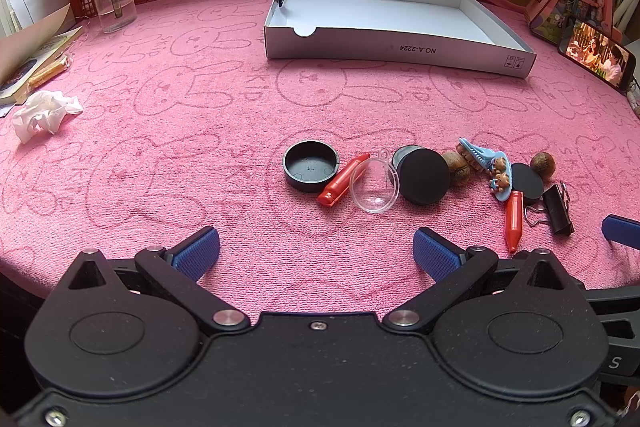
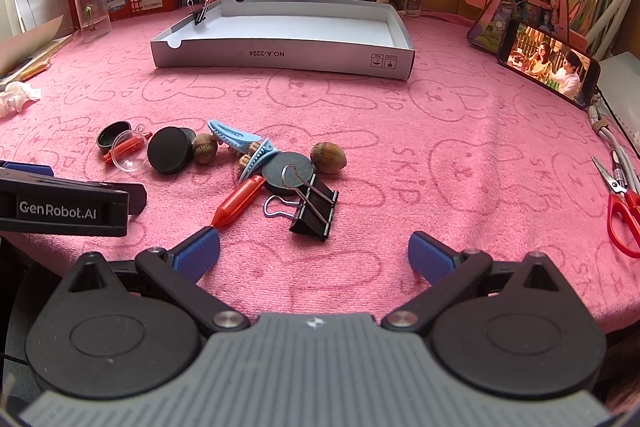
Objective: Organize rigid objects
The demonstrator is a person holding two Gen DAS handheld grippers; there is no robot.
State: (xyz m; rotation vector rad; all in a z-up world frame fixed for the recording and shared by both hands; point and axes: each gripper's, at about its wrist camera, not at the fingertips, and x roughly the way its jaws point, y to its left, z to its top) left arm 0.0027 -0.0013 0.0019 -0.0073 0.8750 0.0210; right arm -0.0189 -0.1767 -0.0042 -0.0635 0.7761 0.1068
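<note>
Both grippers, left (image 1: pixel 316 247) and right (image 2: pixel 314 249), hang wide open and empty over the clutter, binder clip (image 2: pixel 314 213) nearest, box (image 2: pixel 280 55) behind.

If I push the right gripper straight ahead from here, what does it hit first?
Probably the black binder clip, lying just ahead of the open right gripper and near its centre line. Depth is hard to judge, so it may pass above.

The left gripper (image 1: pixel 316 253) and the right gripper (image 2: pixel 314 253) sit low and side by side, both with their blue fingers spread wide apart, holding nothing, and pointing the same way.
</note>
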